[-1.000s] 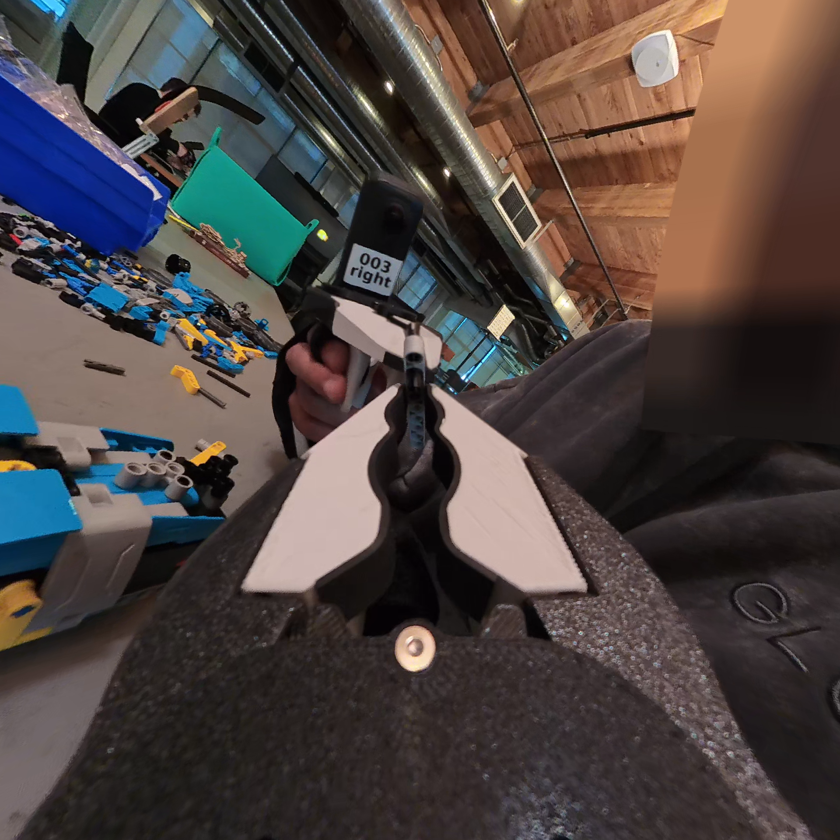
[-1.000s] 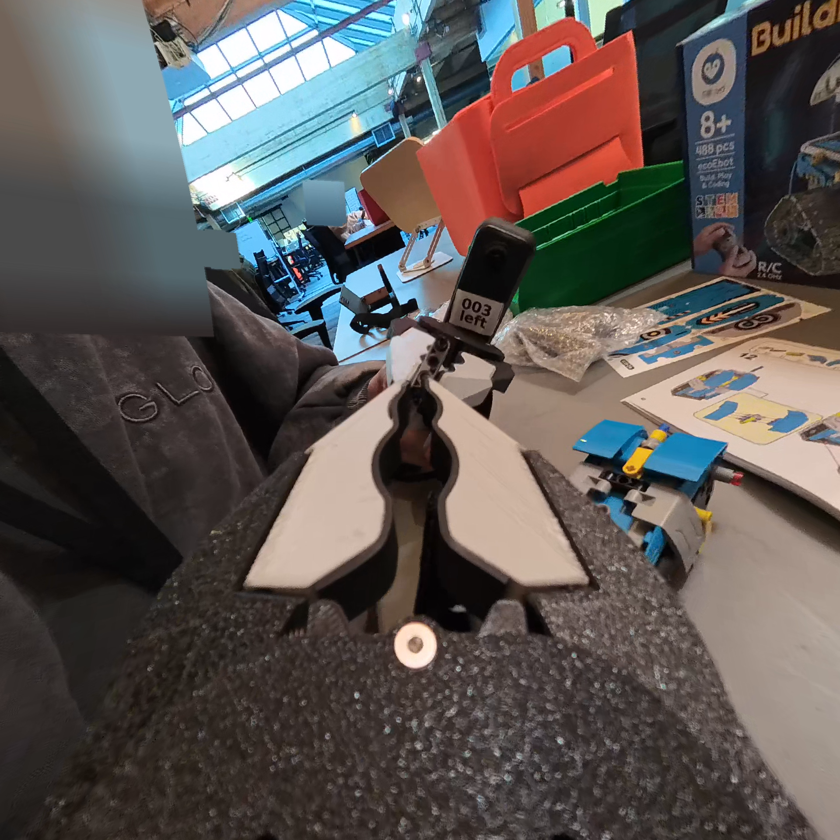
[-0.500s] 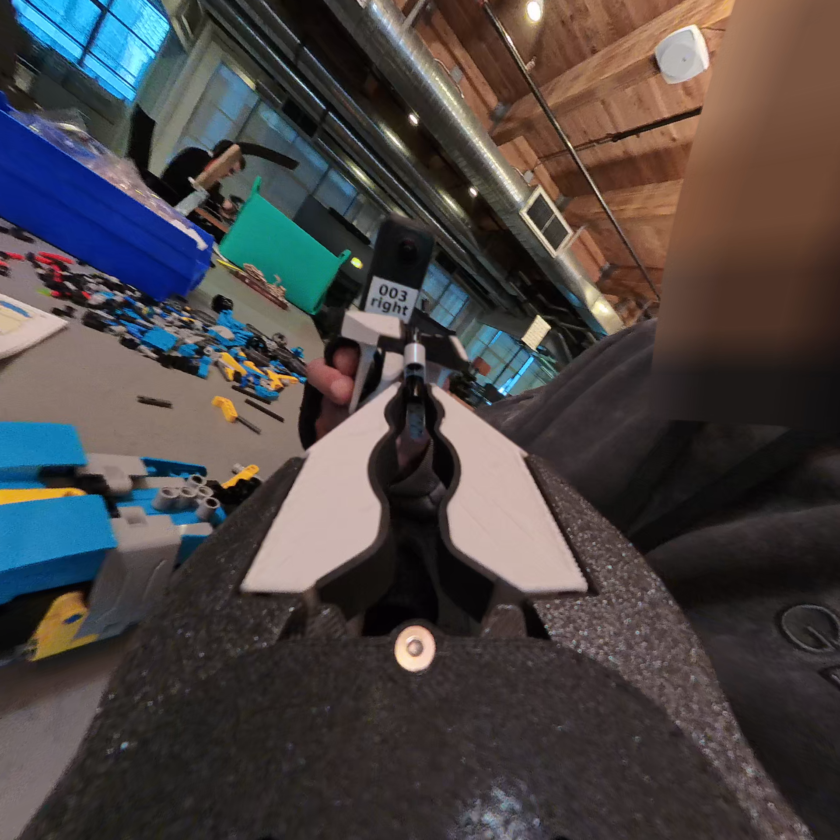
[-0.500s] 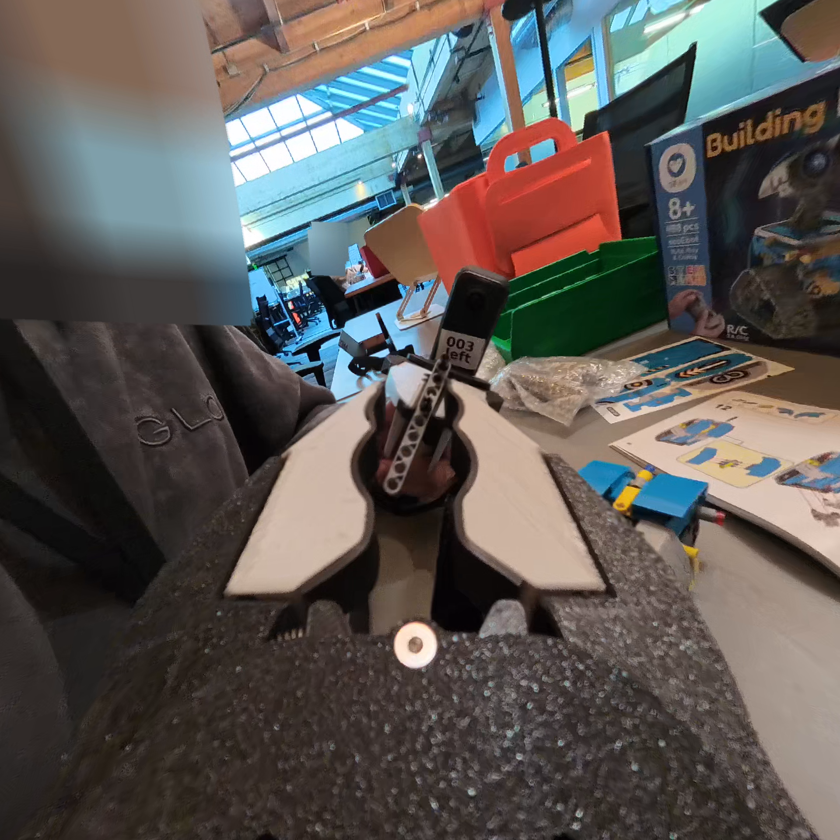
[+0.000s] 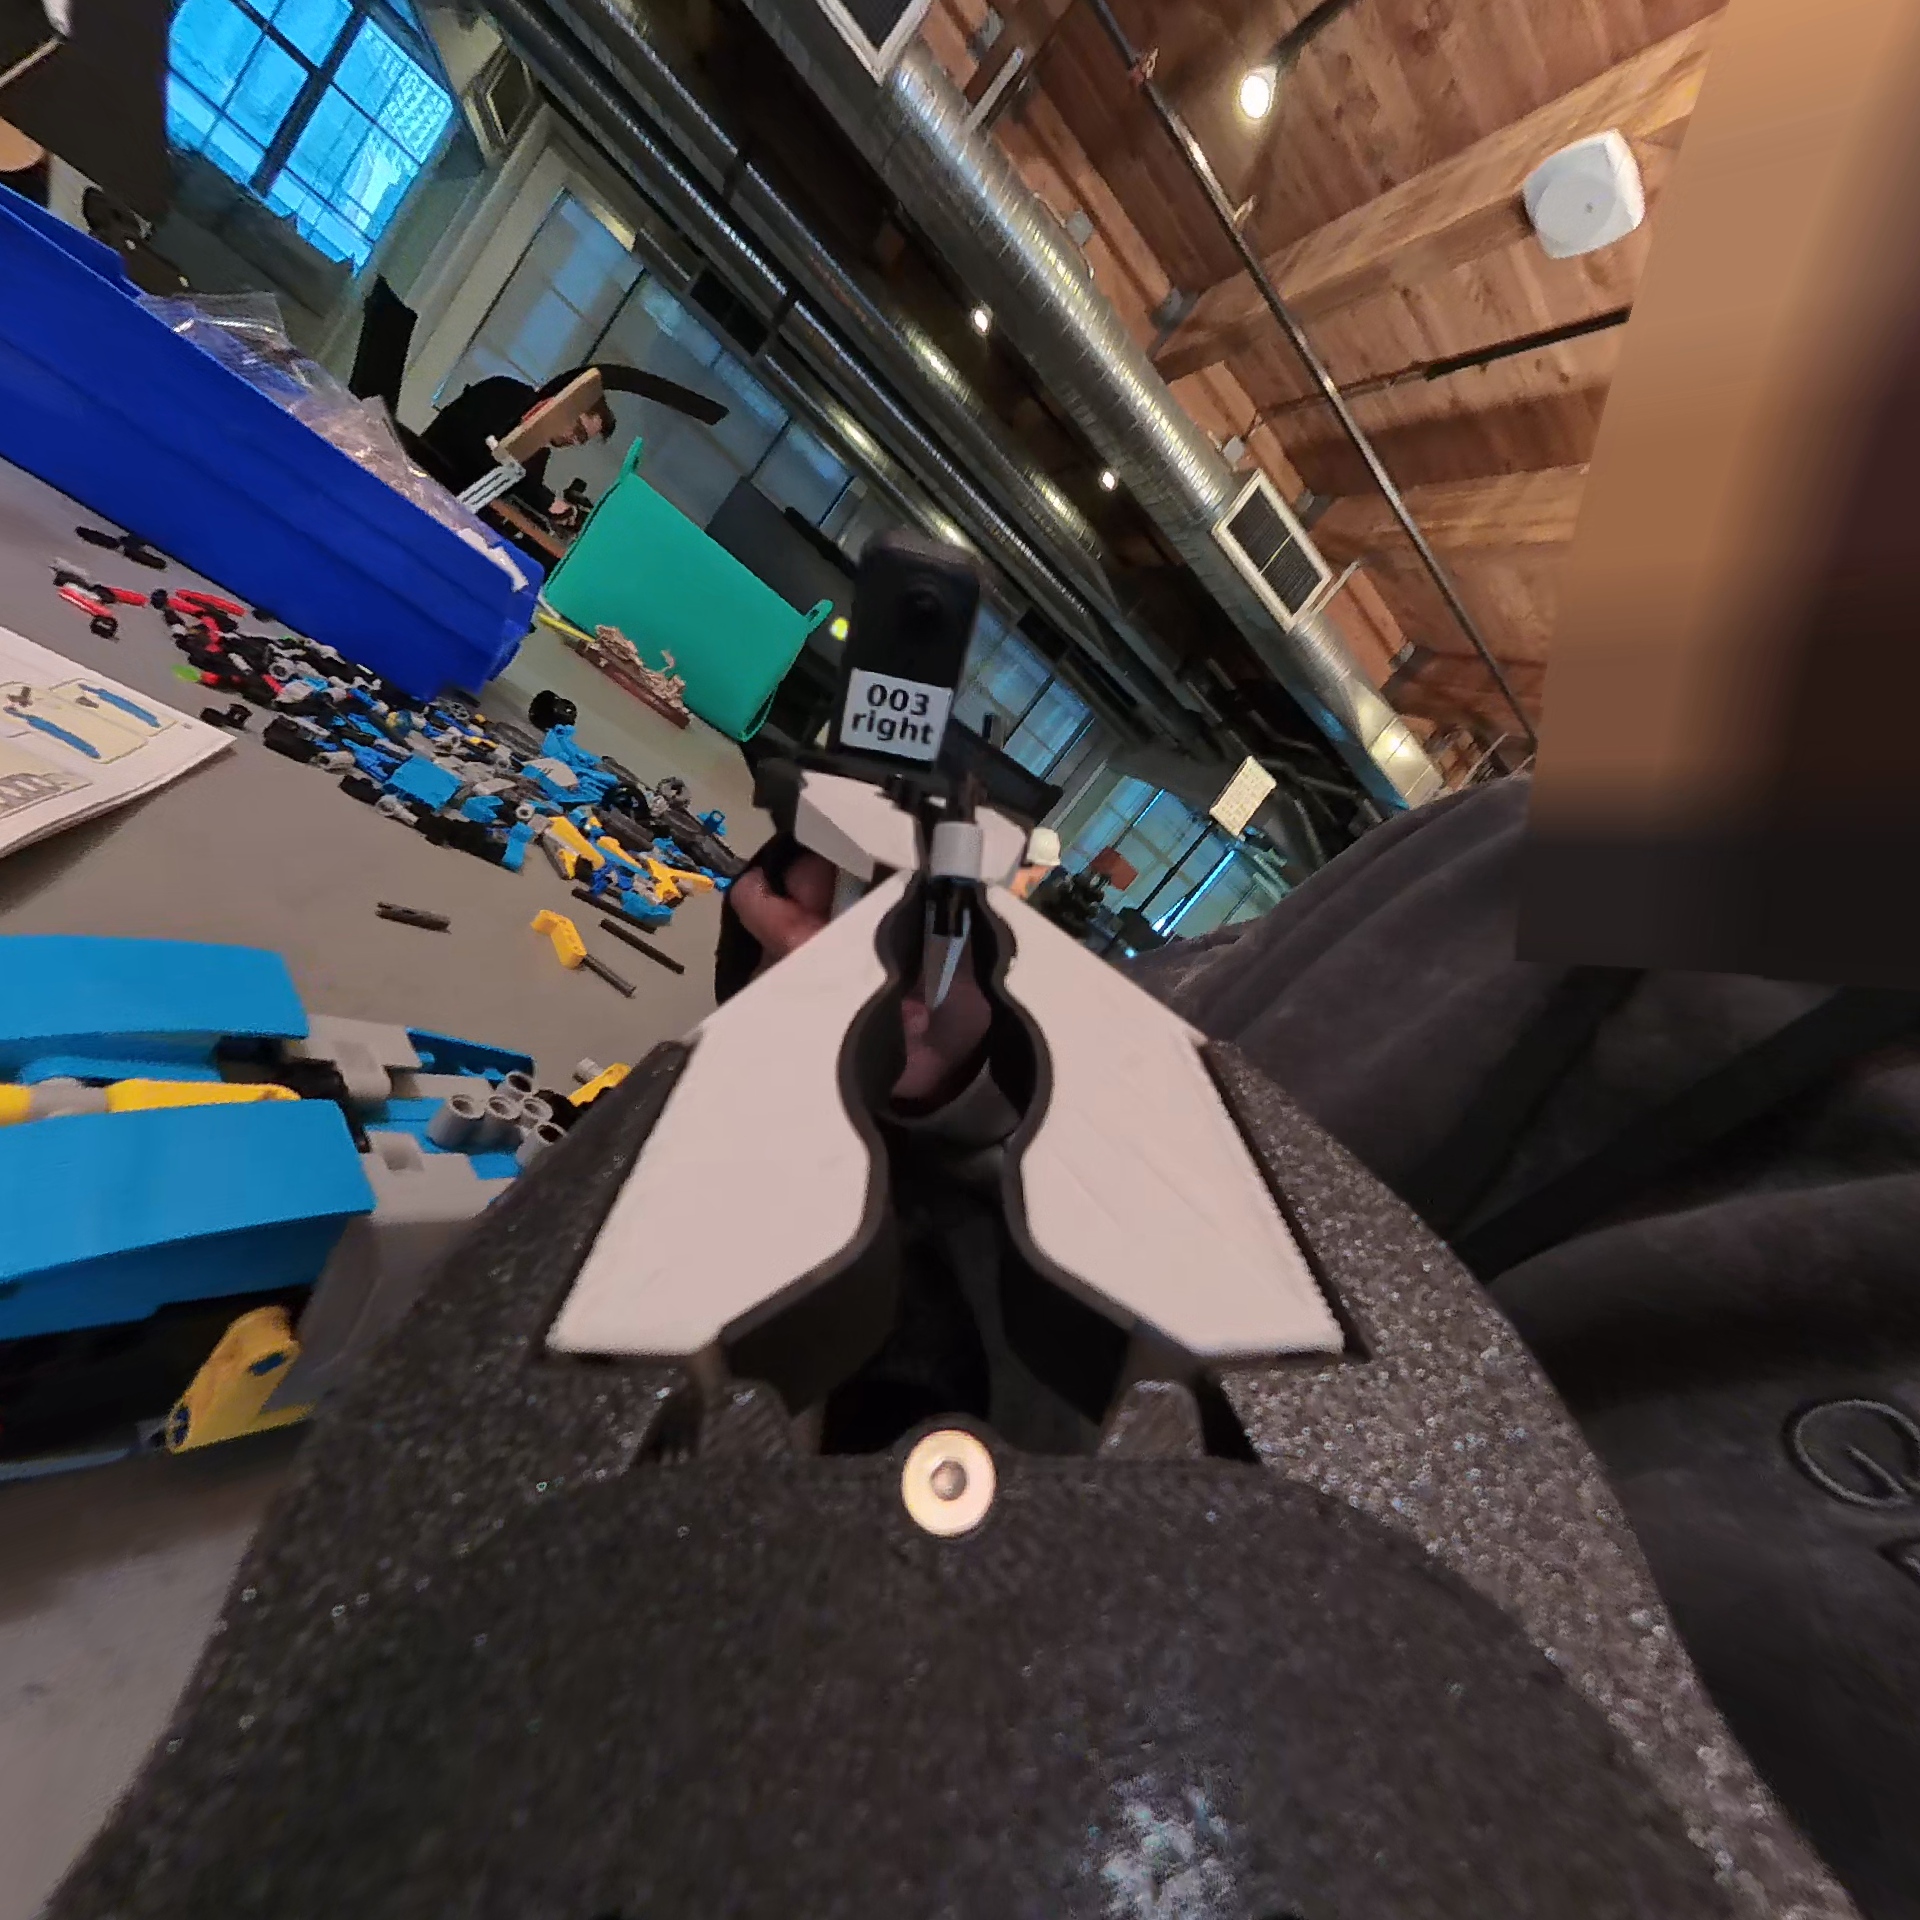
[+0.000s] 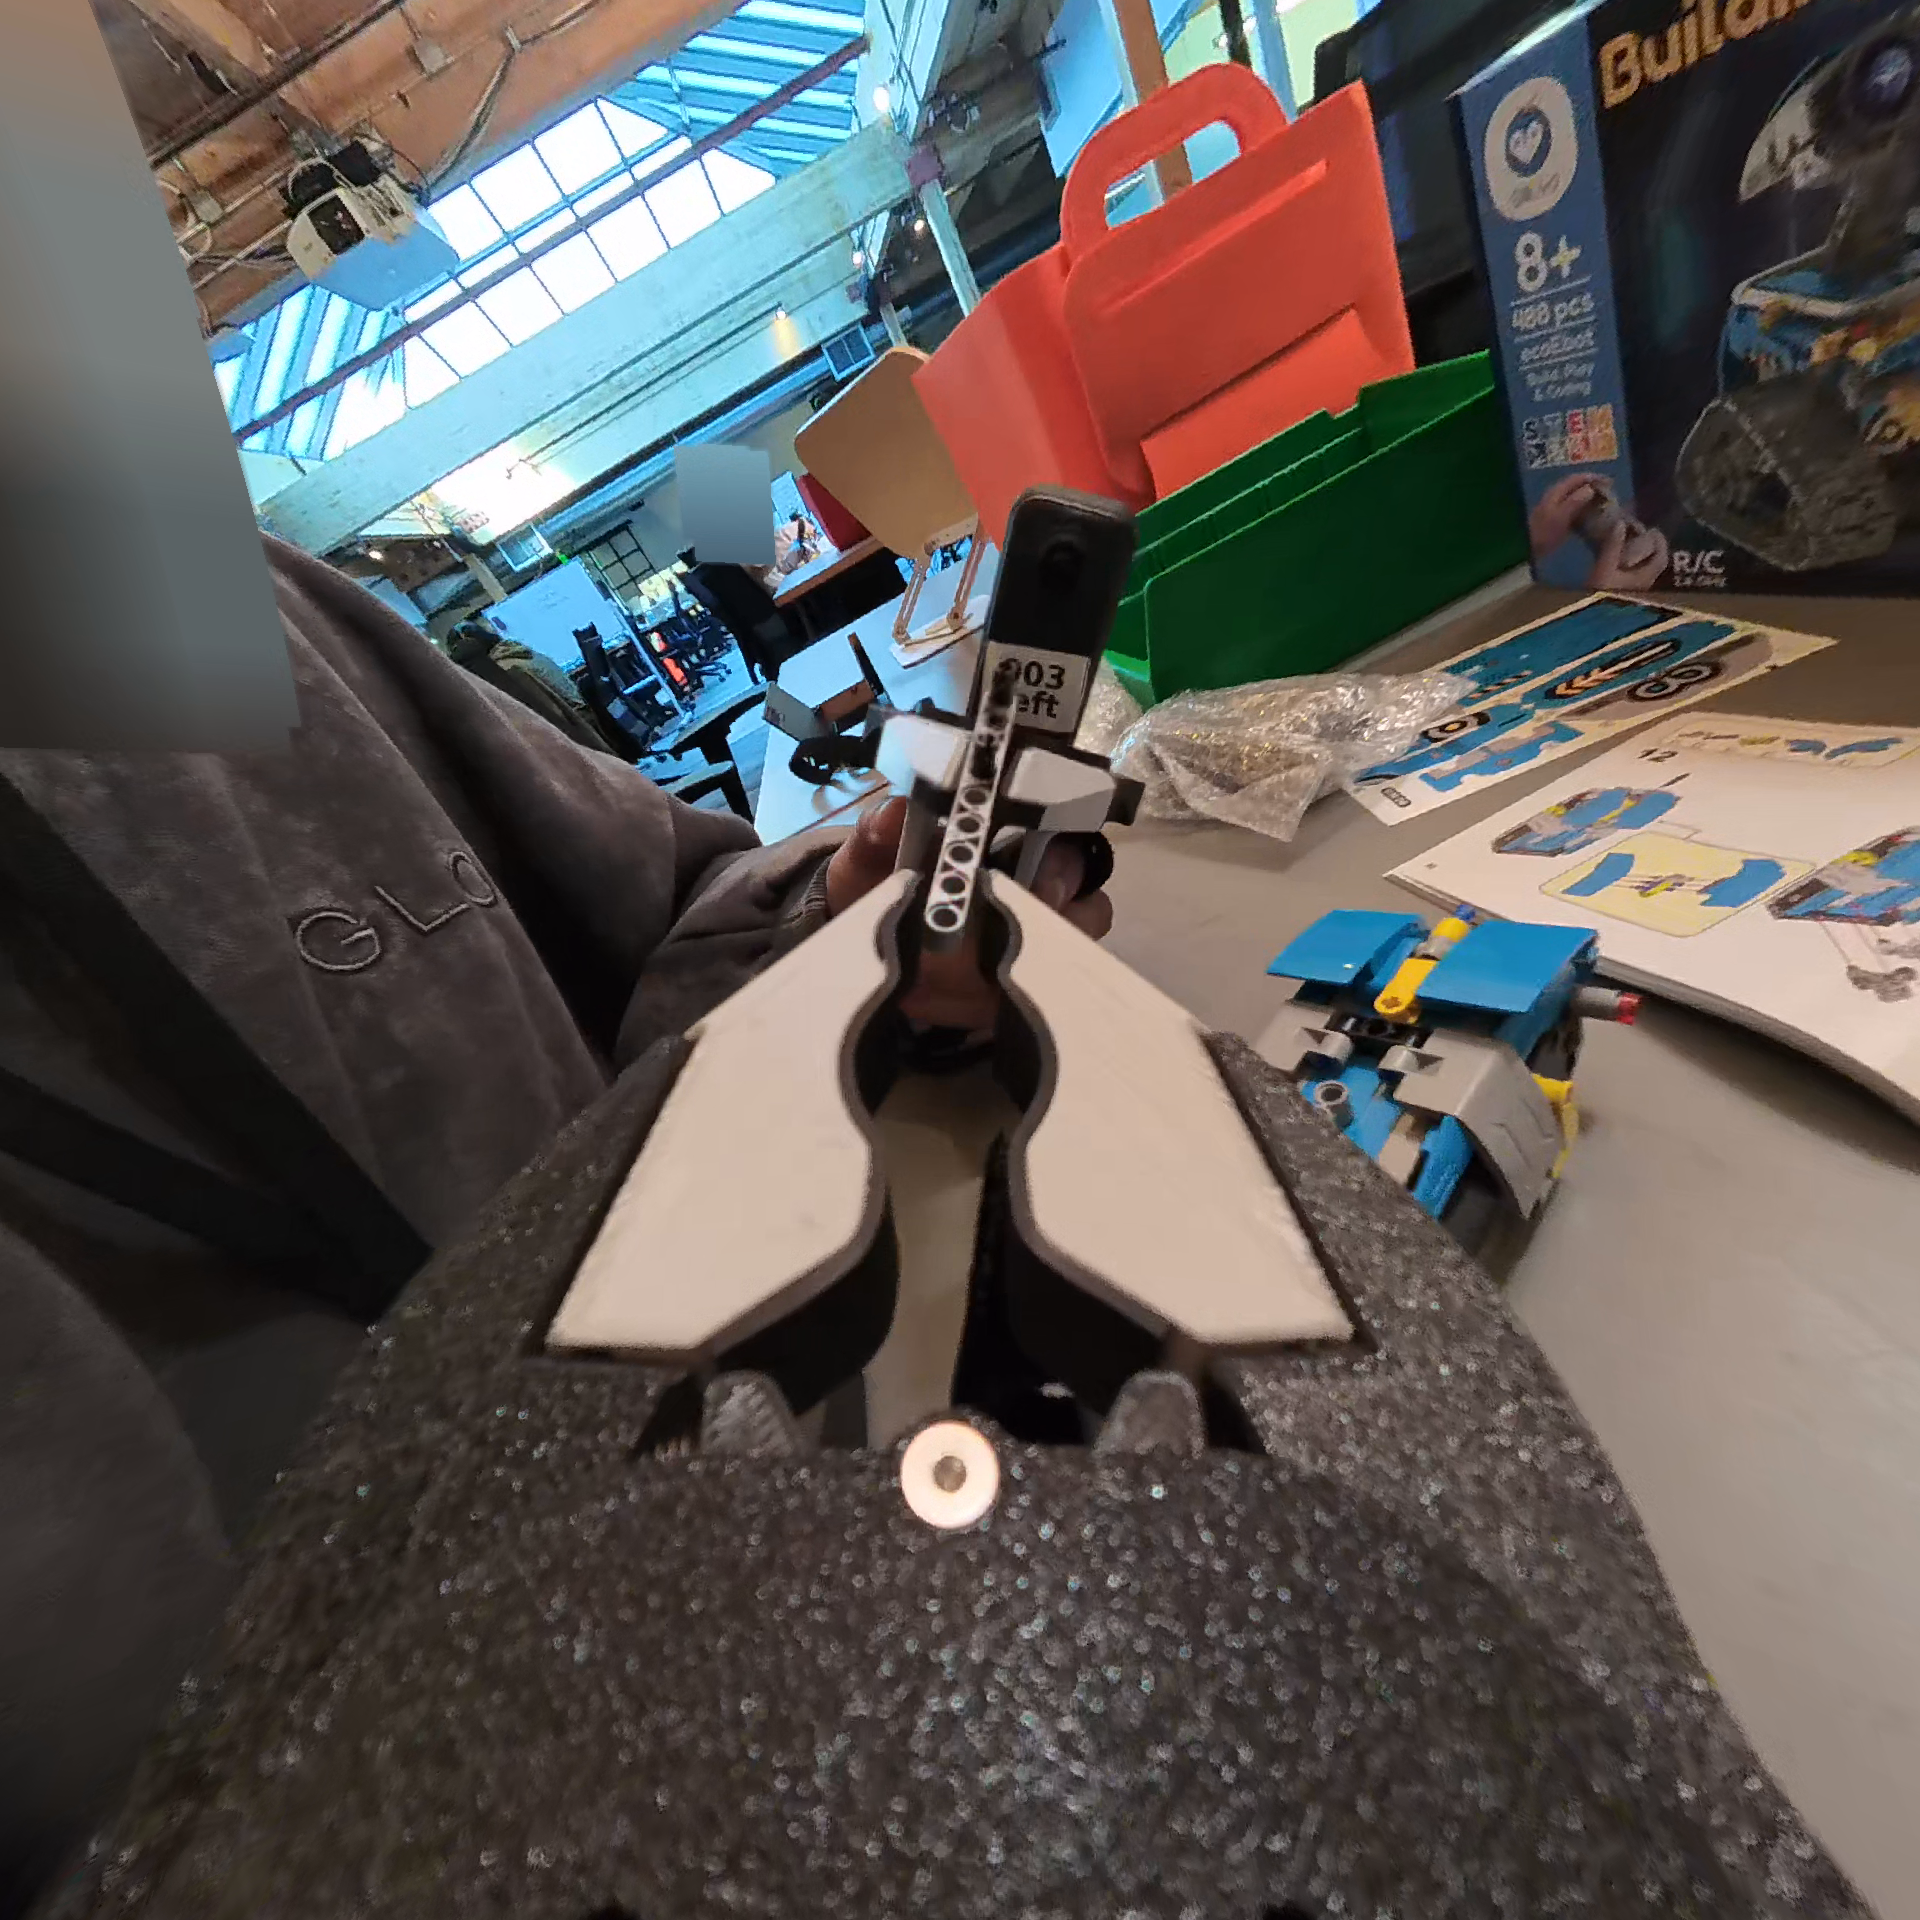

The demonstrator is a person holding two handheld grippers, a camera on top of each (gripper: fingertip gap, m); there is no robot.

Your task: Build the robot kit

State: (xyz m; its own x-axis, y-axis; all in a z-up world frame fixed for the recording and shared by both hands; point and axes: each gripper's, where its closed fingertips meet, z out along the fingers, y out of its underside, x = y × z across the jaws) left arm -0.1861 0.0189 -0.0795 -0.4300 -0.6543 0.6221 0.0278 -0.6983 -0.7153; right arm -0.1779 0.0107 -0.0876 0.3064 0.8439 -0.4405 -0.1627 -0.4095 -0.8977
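Note:
My left gripper (image 5: 948, 896) and right gripper (image 6: 951, 899) face each other in the air in front of a person's grey sweater (image 6: 312, 935). The left gripper is shut on a small assembly: a thin grey beam (image 5: 951, 966) seen edge-on, with a black pin and a grey bush (image 5: 956, 852) at its far end. In the right wrist view the grey holed beam (image 6: 971, 821) stands tilted, its lower end between my right fingertips, which are closed on it. The other gripper shows just behind the beam in each view.
A blue, grey and yellow brick model (image 6: 1423, 1070) lies on the grey table (image 5: 260, 883). Loose bricks (image 5: 499, 779), a blue bin (image 5: 208, 488), instruction sheets (image 6: 1662, 883), a plastic bag (image 6: 1247, 748), a green bin (image 6: 1330, 520) and a product box (image 6: 1714, 312) stand around. Both grippers' tips are close together, under 4 cm apart.
The right gripper's fingers spread apart half a second ago and have closed in on the beam's end again. The beam now shows its holed face. Both views have shifted a little.

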